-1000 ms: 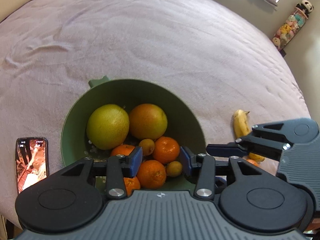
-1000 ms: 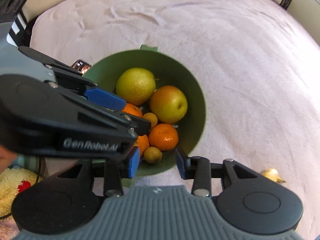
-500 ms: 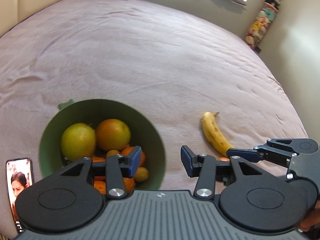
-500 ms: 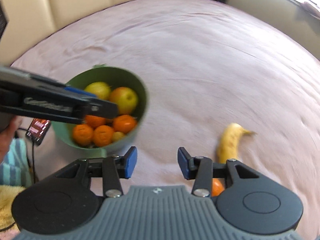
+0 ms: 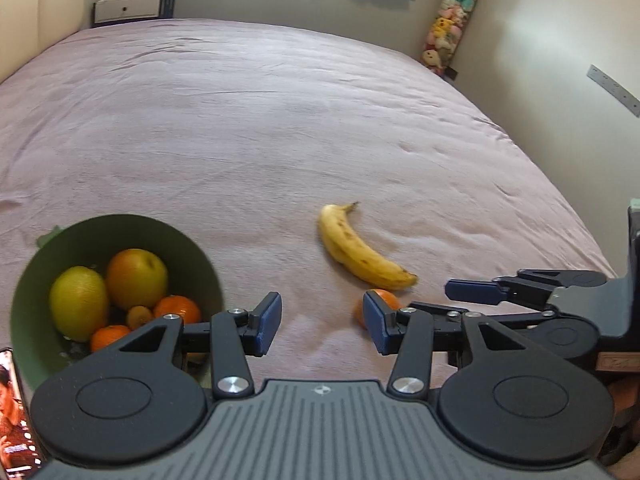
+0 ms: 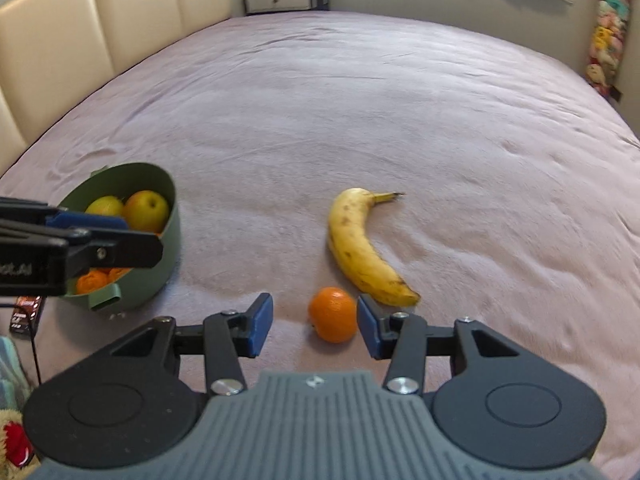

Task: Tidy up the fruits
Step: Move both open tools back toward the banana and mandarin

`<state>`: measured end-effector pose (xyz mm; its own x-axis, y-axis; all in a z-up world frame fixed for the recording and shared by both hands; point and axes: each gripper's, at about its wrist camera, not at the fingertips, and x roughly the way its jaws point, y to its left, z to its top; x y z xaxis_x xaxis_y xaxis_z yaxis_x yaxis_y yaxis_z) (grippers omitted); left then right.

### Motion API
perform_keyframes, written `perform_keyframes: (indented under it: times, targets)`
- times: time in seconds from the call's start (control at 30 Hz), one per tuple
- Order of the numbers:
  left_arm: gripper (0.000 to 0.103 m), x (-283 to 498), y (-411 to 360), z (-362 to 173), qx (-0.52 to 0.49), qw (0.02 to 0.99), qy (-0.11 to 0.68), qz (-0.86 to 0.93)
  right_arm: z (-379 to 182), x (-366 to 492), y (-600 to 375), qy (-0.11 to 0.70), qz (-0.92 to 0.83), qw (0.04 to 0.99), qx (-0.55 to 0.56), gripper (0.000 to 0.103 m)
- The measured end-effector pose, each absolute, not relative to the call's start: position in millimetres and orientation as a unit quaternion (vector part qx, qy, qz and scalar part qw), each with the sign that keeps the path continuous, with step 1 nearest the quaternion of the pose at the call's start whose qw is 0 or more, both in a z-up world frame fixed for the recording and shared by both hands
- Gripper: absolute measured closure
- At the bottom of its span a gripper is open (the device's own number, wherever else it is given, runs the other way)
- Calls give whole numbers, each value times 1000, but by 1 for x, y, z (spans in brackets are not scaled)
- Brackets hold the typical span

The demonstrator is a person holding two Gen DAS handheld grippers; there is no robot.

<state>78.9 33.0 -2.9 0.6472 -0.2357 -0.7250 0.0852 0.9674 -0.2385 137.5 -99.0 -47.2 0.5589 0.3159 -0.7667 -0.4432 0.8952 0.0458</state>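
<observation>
A green bowl on the pink bed cover holds a yellow-green fruit, an apple and several mandarins. To its right a banana lies on the cover, with a loose orange at its near end. My right gripper is open; the orange lies just ahead between its fingers, and the pads are off it. My left gripper is open and empty between the bowl and the orange, whose lower part is hidden behind its right finger.
A phone lies at the bed's near left corner beside the bowl. A padded headboard runs along the left. A white cabinet and a column of stuffed toys stand past the far edge.
Both grippers have swung right, away from above the bowl. The banana and loose orange have come to the middle of both views. The right jaws stand a little wider.
</observation>
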Motion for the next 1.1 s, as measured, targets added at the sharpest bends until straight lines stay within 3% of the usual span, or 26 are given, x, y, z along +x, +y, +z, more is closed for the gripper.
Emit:
perform_keyframes:
  times: [0.37,1.1]
  targets:
    - [47,85,5,-26,-86,897,422,-104,-80,134,-117,388,163,904,-74,58]
    - [47,117,2,-56,-68,886,447,-104,-106,172,-115,428,203,880,-41,58]
